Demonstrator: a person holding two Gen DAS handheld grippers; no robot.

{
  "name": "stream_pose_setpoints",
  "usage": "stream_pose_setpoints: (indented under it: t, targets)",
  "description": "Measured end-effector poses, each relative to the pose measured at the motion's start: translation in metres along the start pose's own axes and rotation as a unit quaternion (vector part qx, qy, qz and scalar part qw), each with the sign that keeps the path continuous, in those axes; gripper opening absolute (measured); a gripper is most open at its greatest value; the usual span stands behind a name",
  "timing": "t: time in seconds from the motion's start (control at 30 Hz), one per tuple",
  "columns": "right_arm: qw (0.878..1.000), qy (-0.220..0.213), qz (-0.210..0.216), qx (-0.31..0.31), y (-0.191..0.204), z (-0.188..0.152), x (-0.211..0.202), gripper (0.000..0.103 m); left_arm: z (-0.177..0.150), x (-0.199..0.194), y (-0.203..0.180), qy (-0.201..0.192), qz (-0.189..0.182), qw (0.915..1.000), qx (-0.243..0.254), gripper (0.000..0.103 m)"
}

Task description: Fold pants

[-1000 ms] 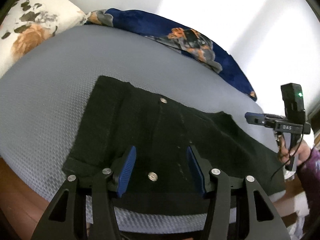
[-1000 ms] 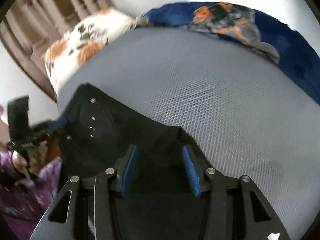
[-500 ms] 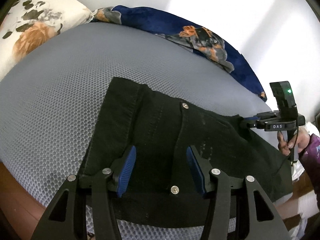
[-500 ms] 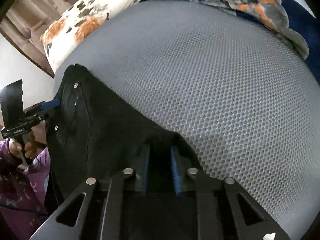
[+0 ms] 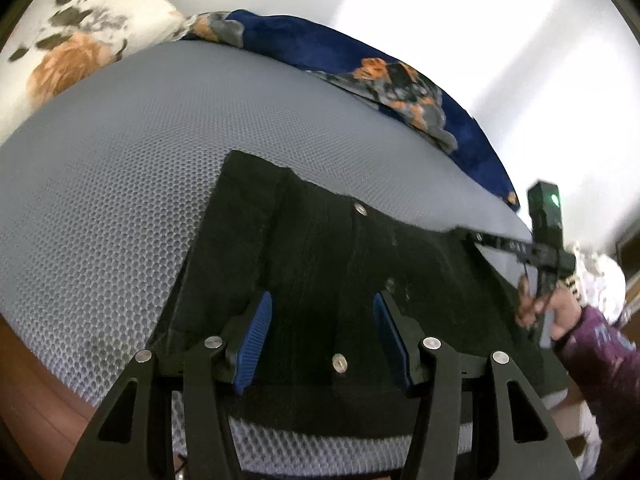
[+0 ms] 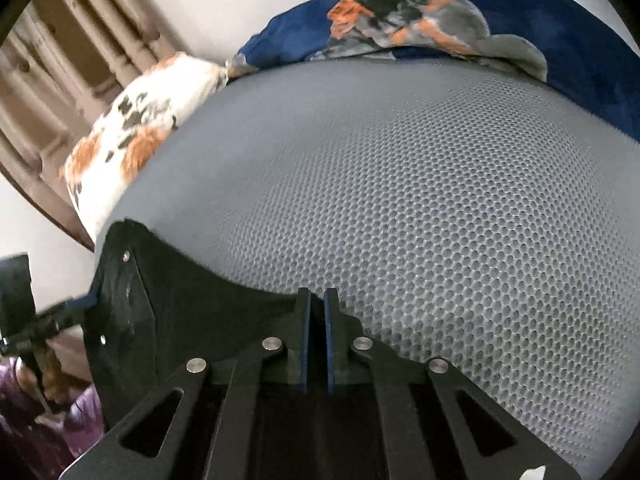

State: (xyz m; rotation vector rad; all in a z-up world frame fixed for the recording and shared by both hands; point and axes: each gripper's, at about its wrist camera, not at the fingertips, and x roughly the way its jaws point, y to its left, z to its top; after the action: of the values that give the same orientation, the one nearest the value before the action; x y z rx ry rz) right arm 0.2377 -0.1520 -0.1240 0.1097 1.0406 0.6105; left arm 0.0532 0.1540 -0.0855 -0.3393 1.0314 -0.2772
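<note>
Mattress [image 5: 120, 184] fills most of what we see, grey honeycomb mesh running wide and bare out toward the far side, so we've got loads of free room beyond the pants. Along its far edge sits a navy floral blanket [image 6: 520, 20], bunched up against the white wall, and a white floral pillow [image 5: 80, 36] sits at the corner by the wooden headboard [image 6: 52, 80]. Near edge of the mattress drops off to wood on our left side.

The black pants [image 5: 320, 272] lie flat close to that near edge, waistband end toward our left gripper, with metal snaps [image 5: 361, 209] showing along the fly. The far edge of the fabric runs diagonally across the mesh, and the near edge sits just inside the mattress rim.

Our left gripper [image 5: 322, 340] hangs over the waistband area with its blue pads spread apart, fabric under the gap but nothing pinched. Whether the tips touch the cloth we can't tell.

Our right gripper [image 6: 316, 336] has just been closing and now its fingers are pressed together on the dark fabric edge, right where the pants meet open mesh. From the left camera we see it [image 5: 464, 233] clamped at the far right corner of the cloth, with a hand [image 5: 560, 304] in a purple sleeve [image 5: 600, 352] behind it.
</note>
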Motion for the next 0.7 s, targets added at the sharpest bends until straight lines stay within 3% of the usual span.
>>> stream_pose_setpoints:
  t: [0.23,0.4,0.47,0.6,0.7]
  targets:
    - [0.999,-0.021,0.011,0.045,-0.024,-0.004,0.001,0.000,-0.017,-0.001,-0.017,0.020,-0.011,0.9985,0.051,0.054]
    - [0.996,-0.067,0.032,0.054,-0.029,-0.003,-0.024,0.002,-0.020,0.017,-0.015,0.039,0.009,0.9966,0.071,0.054]
    - [0.993,-0.094,0.045,0.050,-0.026,0.002,-0.046,0.004,-0.019,0.017,-0.016,0.028,0.008,0.9970,0.071,0.054]
    - [0.994,-0.063,0.090,-0.013,0.007,0.002,-0.059,0.005,-0.016,0.022,-0.019,0.025,0.015,0.9955,0.090,0.054]
    - [0.995,0.008,0.077,-0.067,0.030,-0.009,-0.032,0.005,-0.015,0.023,-0.017,0.021,0.011,0.9964,0.081,0.054]
